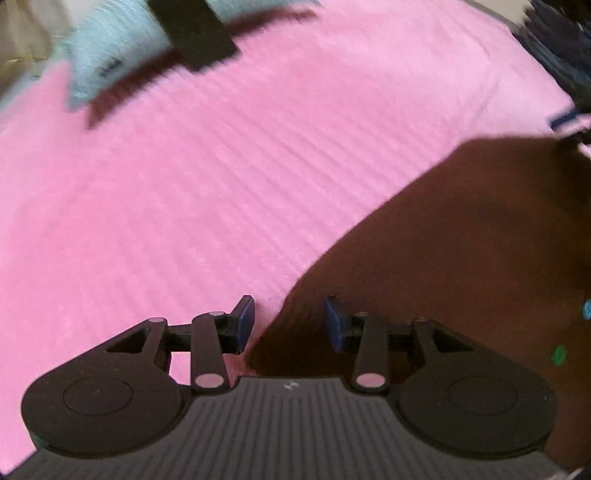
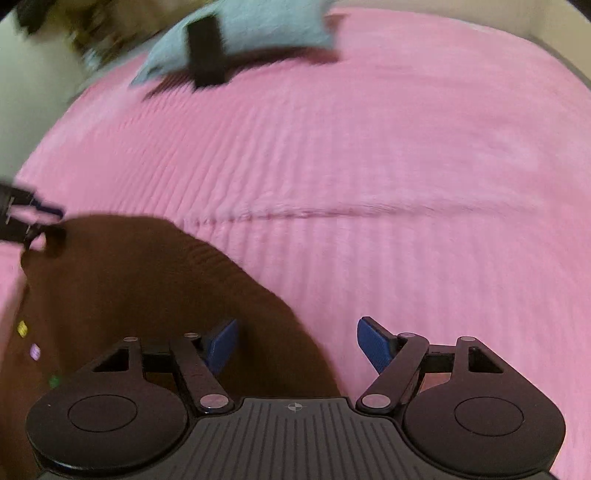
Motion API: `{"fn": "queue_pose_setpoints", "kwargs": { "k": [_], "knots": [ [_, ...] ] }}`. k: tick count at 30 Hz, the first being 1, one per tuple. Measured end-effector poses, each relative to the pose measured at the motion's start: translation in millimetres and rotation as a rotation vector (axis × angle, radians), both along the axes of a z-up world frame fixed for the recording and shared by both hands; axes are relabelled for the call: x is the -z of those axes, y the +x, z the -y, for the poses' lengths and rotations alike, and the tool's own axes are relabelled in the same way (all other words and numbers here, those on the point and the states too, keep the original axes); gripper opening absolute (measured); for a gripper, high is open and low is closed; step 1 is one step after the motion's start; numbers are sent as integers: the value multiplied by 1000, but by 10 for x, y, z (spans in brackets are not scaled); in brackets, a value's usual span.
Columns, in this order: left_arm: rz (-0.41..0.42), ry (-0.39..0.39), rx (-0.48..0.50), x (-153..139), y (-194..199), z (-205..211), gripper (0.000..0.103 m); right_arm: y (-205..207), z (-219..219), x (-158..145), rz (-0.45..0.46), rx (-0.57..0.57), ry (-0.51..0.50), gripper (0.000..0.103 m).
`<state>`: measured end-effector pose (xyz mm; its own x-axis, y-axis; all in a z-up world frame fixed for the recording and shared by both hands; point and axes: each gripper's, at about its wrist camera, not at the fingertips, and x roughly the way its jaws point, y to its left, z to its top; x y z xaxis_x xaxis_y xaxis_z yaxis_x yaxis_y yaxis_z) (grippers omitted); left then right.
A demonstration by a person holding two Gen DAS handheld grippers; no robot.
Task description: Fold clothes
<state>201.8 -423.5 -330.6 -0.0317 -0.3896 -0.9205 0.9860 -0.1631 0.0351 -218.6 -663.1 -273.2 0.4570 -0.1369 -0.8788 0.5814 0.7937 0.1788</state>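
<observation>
Both fisheye views are evenly and softly lit, without glare or hard shadows. Motion blur is smeared across the ribbed pink bed cover (image 1: 184, 192), and most heavily over the pale blue cloth (image 2: 258, 26) near the top edges. Straight lines are bent toward the rims. Only the black claw housings are rendered sharply.

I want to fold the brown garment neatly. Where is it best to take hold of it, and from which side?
Probably grip the brown garment at its curved edge on the pink cover, where the right tool already hangs open. Come from above, one pad on each side, since the cloth lies flat there.
</observation>
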Motion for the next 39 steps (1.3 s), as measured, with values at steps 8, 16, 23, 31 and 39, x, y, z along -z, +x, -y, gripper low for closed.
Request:
{"fn": "queue_pose_setpoints", "kwargs": {
  "k": [8, 16, 23, 31, 39],
  "knots": [
    [-14, -115, 64, -441, 143, -125, 5, 316, -23, -277, -62, -148, -84, 2],
    [79, -181, -109, -378, 345, 133, 5, 347, 180, -229, -76, -85, -201, 66],
    [-71, -167, -208, -394, -115, -969, 27, -97, -394, -344, 96, 0, -212, 66],
    [-213, -104, -238, 108, -839, -2119, 43, -54, -1205, 38, 249, -79, -259, 66],
    [-122, -259, -232, 206, -957, -2411, 5, 26, -1609, 193, 361, -146, -405, 66]
  ]
}}
